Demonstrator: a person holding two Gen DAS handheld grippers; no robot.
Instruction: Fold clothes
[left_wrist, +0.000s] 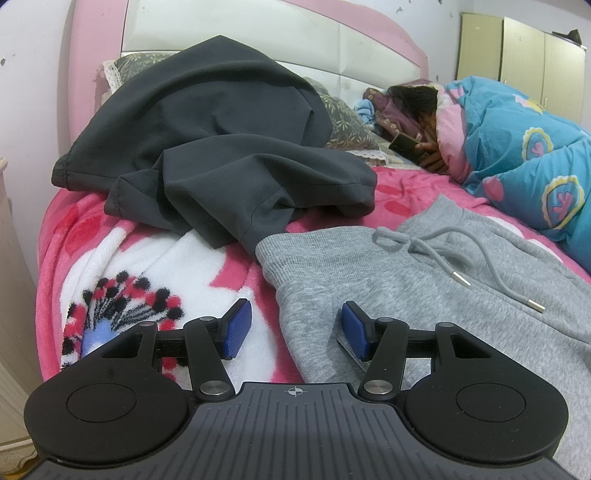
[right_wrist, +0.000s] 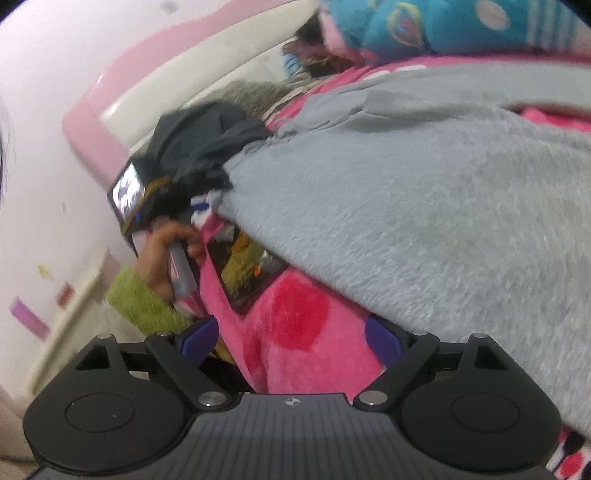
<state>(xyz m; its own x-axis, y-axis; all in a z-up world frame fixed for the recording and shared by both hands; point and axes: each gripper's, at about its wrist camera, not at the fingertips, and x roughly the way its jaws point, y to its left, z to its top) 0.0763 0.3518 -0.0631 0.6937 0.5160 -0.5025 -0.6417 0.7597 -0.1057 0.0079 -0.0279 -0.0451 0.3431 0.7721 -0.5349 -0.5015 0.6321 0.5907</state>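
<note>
Two garments share the pink floral blanket (left_wrist: 92, 236) on the bed: grey sweatpants (left_wrist: 424, 280) spread flat with the waistband toward the pillows and the drawstring (left_wrist: 439, 247) lying loose on top, and a dark garment (left_wrist: 207, 140) heaped just beyond, one corner overlapping the sweatpants' waistband edge. Neither is visibly folded; the heap looks dumped rather than laid out, and the grey pair lies as one would for folding. Another person rests under a blue quilt (left_wrist: 524, 147) on the far side, which closes off that edge of the bed. Open blanket lies on my left of the sweatpants, room enough, I judge, to turn cloth over.

My left gripper (left_wrist: 295, 328) sits low over the sweatpants' near side edge, jaws spread, one pad on the blanket side and one over the grey knit, gripping nothing. My right gripper (right_wrist: 291, 341) is also released and empty, jaws wide at the bed's edge, the grey cloth (right_wrist: 424, 206) just over its right finger. That view is blurred.
</note>
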